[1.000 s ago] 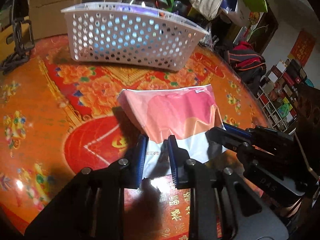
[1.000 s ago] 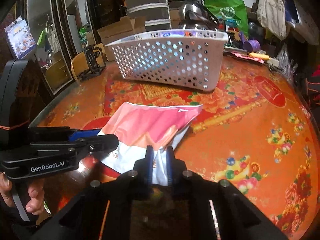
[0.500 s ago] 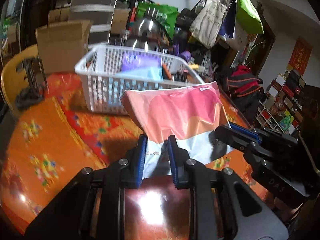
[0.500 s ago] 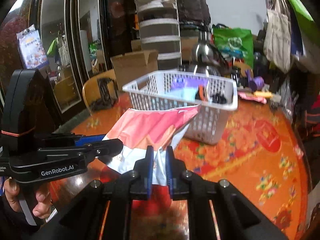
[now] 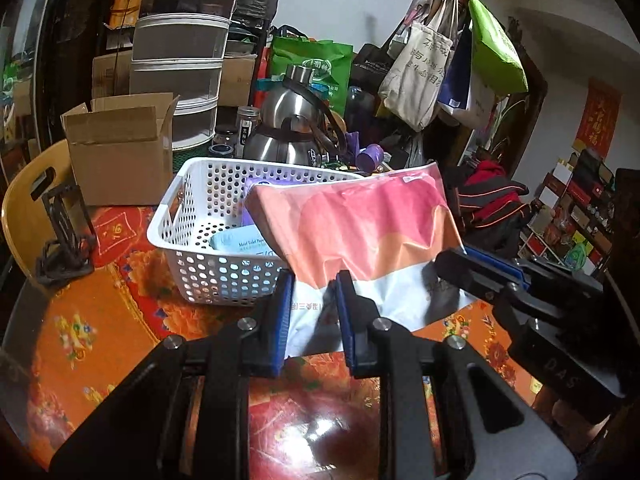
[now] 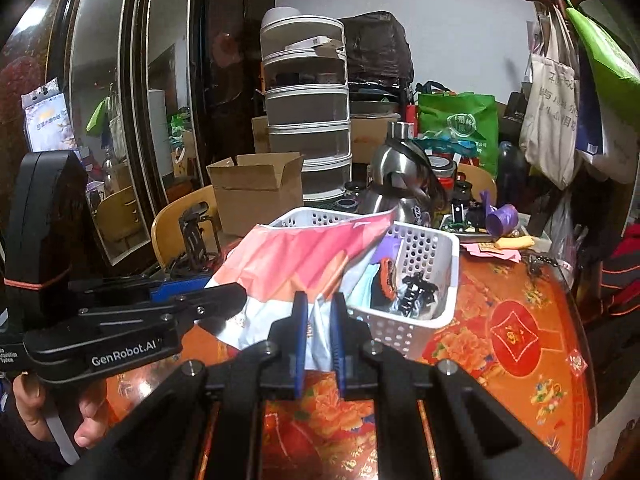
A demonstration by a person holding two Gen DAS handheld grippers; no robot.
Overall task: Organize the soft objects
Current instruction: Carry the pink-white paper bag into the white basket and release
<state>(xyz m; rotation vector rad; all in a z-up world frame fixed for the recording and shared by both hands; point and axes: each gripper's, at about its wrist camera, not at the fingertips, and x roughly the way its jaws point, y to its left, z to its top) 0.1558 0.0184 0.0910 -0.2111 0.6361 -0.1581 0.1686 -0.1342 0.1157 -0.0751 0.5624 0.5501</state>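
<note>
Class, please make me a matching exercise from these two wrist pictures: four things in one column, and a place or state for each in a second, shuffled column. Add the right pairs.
Things
1. pink and white packet
2. white basket
3. cardboard box
4. steel kettle

Places or states
A. flaps open, behind the basket
B. held in the air by both grippers
C. stands on the orange table, small items inside
D. shiny, with a dark handle, behind the basket

Pairs: 1-B, 2-C, 3-A, 4-D
</note>
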